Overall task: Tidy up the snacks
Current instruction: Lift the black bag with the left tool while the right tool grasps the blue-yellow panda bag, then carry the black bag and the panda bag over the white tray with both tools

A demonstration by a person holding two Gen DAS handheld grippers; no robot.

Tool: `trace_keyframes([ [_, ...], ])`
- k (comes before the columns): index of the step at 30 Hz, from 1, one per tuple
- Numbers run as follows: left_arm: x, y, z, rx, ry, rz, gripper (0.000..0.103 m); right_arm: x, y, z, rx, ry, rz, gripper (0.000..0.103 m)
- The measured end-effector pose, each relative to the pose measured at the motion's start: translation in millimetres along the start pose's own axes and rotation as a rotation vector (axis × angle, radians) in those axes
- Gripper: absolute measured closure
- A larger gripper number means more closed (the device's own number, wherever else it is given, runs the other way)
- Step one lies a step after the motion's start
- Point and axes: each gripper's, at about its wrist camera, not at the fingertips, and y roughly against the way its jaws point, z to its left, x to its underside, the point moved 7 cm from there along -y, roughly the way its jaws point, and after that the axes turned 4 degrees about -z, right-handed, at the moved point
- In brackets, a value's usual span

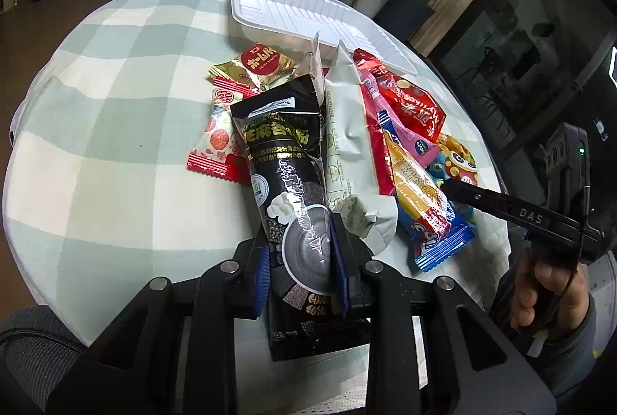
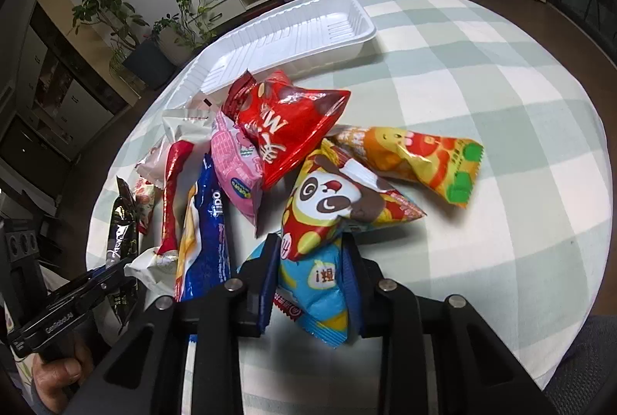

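A heap of snack packets lies on the checked tablecloth (image 1: 115, 114) in front of a white plastic tray (image 1: 308, 14) (image 2: 289, 41), which holds nothing. My left gripper (image 1: 302, 255) is shut on the lower part of a long black sesame-powder packet (image 1: 281, 145). My right gripper (image 2: 312, 260) is shut on a light blue and yellow packet (image 2: 320, 284), just under a panda-print packet (image 2: 339, 203). In the left wrist view the right gripper (image 1: 449, 185) reaches into the heap from the right.
Also in the heap are a red packet (image 2: 285, 129), an orange packet (image 2: 416, 160), a pink packet (image 2: 235, 164), a white packet (image 1: 347, 129) and a gold round-label packet (image 1: 262, 64). The table is round and its edge runs close behind the tray. Potted plants and a low cabinet stand beyond.
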Motion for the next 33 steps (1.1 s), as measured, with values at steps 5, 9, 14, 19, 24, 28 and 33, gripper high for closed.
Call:
trace_keyframes([
  [5, -3, 4, 2, 0.003, 0.010, -0.008, 0.078, 2, 16, 0, -0.025, 0.000, -0.019, 0.075],
  [9, -3, 5, 3, 0.004, 0.017, -0.012, 0.078, 1, 22, -2, -0.035, -0.008, -0.027, 0.075],
  [14, -6, 11, 3, 0.007, 0.017, -0.019, 0.078, 1, 31, 1, -0.061, 0.010, -0.029, 0.075],
  [19, -15, 19, 8, 0.039, 0.049, -0.032, 0.078, 0, 44, 4, -0.123, -0.009, -0.033, 0.075],
  [24, -45, 34, 17, 0.049, 0.057, -0.079, 0.078, -33, 61, -9, -0.103, -0.009, -0.107, 0.075],
  [28, -88, 37, 25, 0.043, 0.039, -0.104, 0.078, -84, 66, -29, -0.048, 0.008, -0.182, 0.075],
  [33, -148, 17, 25, 0.033, 0.000, -0.106, 0.078, -151, 57, -36, -0.020, 0.042, -0.247, 0.075],
])
